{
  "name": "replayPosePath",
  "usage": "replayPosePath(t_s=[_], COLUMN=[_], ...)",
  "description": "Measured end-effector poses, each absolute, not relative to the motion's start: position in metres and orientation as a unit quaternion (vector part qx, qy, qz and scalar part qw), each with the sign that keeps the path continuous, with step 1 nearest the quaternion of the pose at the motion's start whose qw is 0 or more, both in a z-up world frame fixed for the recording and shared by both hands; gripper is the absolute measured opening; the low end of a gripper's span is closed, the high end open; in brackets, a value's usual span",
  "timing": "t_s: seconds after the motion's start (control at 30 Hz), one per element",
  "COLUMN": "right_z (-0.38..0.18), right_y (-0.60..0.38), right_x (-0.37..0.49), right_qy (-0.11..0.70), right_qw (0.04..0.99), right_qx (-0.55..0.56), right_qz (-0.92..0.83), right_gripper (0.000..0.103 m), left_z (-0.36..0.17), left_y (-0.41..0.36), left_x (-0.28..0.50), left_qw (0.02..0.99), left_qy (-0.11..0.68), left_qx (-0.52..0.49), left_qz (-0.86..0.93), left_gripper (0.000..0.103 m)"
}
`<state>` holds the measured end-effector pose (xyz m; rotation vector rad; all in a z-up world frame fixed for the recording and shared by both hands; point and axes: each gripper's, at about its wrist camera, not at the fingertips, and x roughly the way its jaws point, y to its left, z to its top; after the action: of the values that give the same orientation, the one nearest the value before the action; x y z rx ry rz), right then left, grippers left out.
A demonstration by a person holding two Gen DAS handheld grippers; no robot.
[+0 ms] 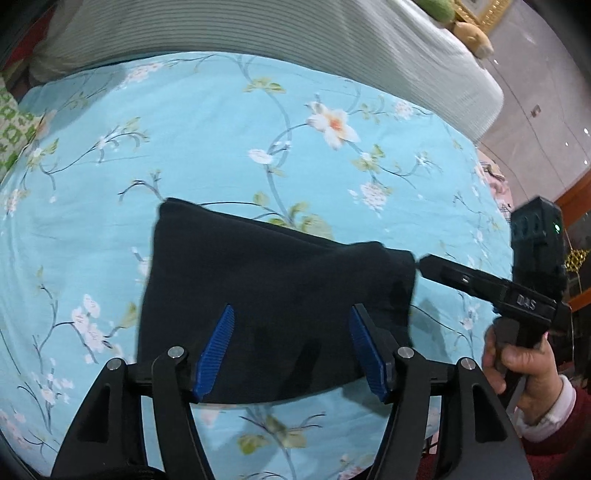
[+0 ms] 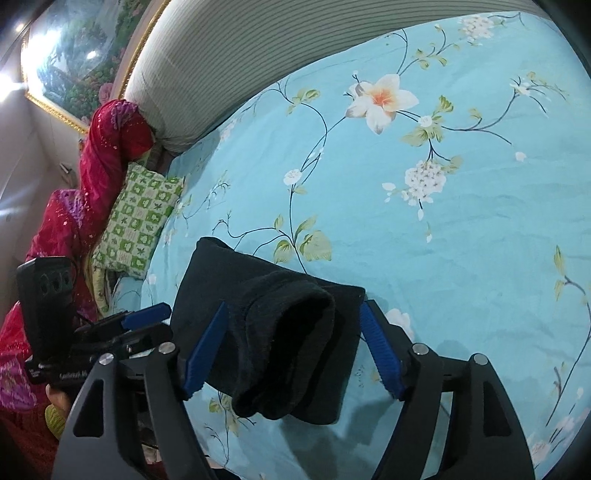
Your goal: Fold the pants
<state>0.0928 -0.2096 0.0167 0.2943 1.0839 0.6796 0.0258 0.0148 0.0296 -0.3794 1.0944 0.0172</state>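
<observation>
The black pants (image 1: 273,295) lie folded into a small rectangle on the blue floral bedsheet (image 1: 221,140). My left gripper (image 1: 291,317) is open, with its blue pads over the near part of the pants. The right gripper (image 1: 424,263) comes in from the right, its tip at the pants' right corner; its jaws are hard to read there. In the right wrist view the right gripper (image 2: 291,314) is open, blue pads either side of a bunched end of the pants (image 2: 284,332). The left gripper (image 2: 144,317) shows at the left, beside the pants.
A striped grey-white bolster (image 1: 258,33) runs along the far side of the bed. A green patterned pillow (image 2: 140,218) and red sequinned cloth (image 2: 107,155) lie at the bed's end. A framed picture (image 2: 81,55) hangs on the wall. The bedsheet (image 2: 443,221) spreads beyond the pants.
</observation>
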Motion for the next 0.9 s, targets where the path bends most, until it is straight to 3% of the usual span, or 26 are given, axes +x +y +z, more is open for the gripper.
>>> replayPosePath(t_s=[0.27,0.9], right_z=[0.013,-0.030], right_y=[-0.192,-0.184], right_x=[0.080,0.064], right_qy=[0.510,0.545], right_qw=[0.802,0.796], right_qx=[0.130,0.147], right_qz=[0.283,0.217], right_gripper=[0.085,0.086], left_z=[0.017,-0.028], left_y=[0.057,0.102], left_x=[0.031,0.053], left_qw=[0.827,0.794], left_qy=[0.526,0.562], left_qx=[-0.199,-0.232], left_qz=[0.024,0.011], left_gripper=[0.068,0.070])
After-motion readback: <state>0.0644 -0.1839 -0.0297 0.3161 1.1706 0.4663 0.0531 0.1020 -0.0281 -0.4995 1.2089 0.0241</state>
